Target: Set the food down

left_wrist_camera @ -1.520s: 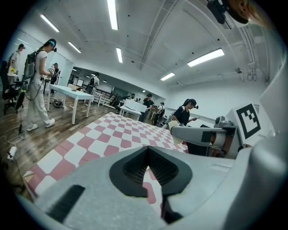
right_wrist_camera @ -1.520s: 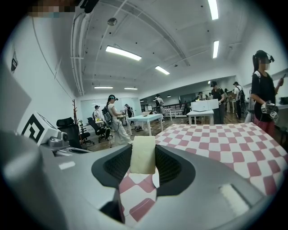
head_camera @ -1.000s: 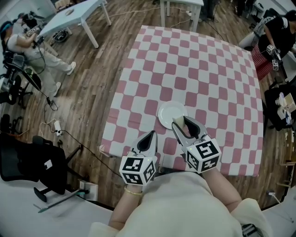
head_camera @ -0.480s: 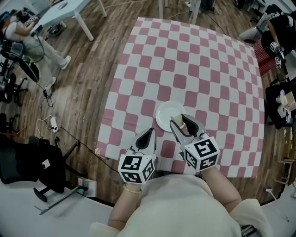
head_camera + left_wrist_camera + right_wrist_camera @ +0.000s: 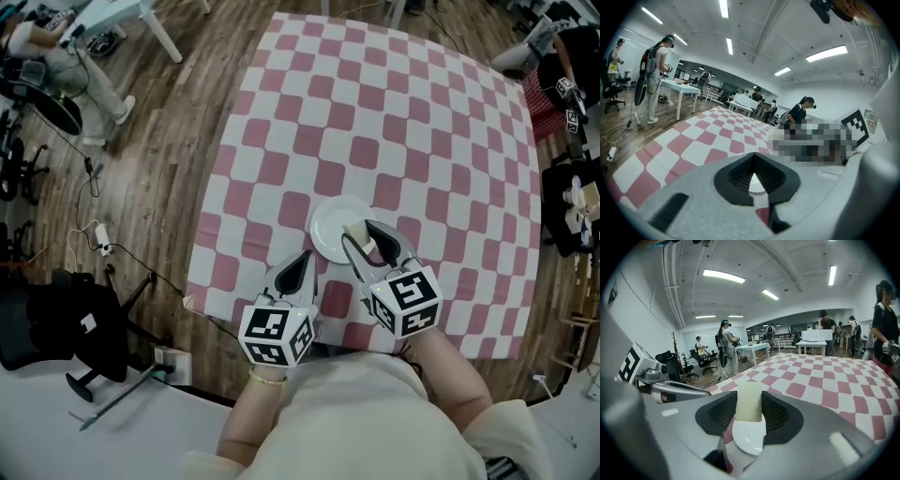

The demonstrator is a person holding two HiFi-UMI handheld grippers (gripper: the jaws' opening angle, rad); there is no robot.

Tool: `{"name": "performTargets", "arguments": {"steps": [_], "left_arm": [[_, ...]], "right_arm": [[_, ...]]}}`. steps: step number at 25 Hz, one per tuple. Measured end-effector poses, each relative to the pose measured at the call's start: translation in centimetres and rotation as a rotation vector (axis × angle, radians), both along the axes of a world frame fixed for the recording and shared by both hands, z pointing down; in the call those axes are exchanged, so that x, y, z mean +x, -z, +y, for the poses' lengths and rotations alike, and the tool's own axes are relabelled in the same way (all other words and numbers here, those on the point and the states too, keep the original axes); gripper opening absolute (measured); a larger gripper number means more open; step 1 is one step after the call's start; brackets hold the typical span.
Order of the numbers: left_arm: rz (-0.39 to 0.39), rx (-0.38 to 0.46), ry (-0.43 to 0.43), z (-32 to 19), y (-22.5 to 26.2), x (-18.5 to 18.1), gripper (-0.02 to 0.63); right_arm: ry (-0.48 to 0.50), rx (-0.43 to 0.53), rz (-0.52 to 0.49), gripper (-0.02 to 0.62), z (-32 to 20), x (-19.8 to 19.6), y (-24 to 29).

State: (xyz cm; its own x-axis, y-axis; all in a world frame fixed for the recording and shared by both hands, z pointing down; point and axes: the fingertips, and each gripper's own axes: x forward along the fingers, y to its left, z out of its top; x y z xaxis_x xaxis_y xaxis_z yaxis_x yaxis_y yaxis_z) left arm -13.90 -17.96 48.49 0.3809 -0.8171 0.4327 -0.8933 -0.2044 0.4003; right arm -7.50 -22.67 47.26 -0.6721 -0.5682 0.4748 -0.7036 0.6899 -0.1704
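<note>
The head camera looks steeply down from above the person. The checked worktop [image 5: 394, 122] runs toward 12 o'clock, with the left tool [image 5: 305, 267] and right tool [image 5: 362, 232] near 6 o'clock. Each tool camera rides close behind its own jaws, low, facing across the worktop. All views share the worktop. The head and right tool views share the plate [image 5: 328, 220] and the food [image 5: 357, 231].

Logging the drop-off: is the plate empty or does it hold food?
Empty: the plate shows bare white, and the food is gripped between the right gripper's jaws over it.
</note>
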Motion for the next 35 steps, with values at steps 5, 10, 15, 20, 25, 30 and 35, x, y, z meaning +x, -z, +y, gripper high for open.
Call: {"name": "performTargets", "arguments": {"steps": [5, 10, 15, 20, 25, 30, 35], "left_arm": [[0.000, -0.020, 0.005, -0.8, -1.2, 0.0, 0.000], [-0.003, -0.034, 0.005, -1.7, -1.9, -0.1, 0.000], [-0.008, -0.051, 0.008, -2.3, -2.7, -0.2, 0.000], [-0.011, -0.070, 0.003, -2.8, -3.8, -0.1, 0.000], [-0.012, -0.088, -0.003, -3.3, -4.7, 0.1, 0.000], [-0.015, -0.100, -0.011, -3.9, -5.2, 0.3, 0.000], [-0.015, -0.110, -0.012, -4.2, -5.8, 0.4, 0.000]], "right_arm": [[0.000, -0.021, 0.014, 0.169, -0.9, 0.0, -1.3], [0.005, -0.045, 0.024, 0.169, -1.4, -0.1, -2.4], [0.013, -0.066, 0.041, 0.169, -1.9, -0.3, -3.5], [0.021, -0.091, 0.060, 0.169, -2.3, -0.3, -4.9], [0.031, -0.114, 0.082, 0.169, -2.6, -0.4, -6.3], [0.043, -0.134, 0.111, 0.170, -2.7, -0.5, -7.5], [0.055, -0.154, 0.142, 0.169, -2.8, -0.7, -8.8]]}}
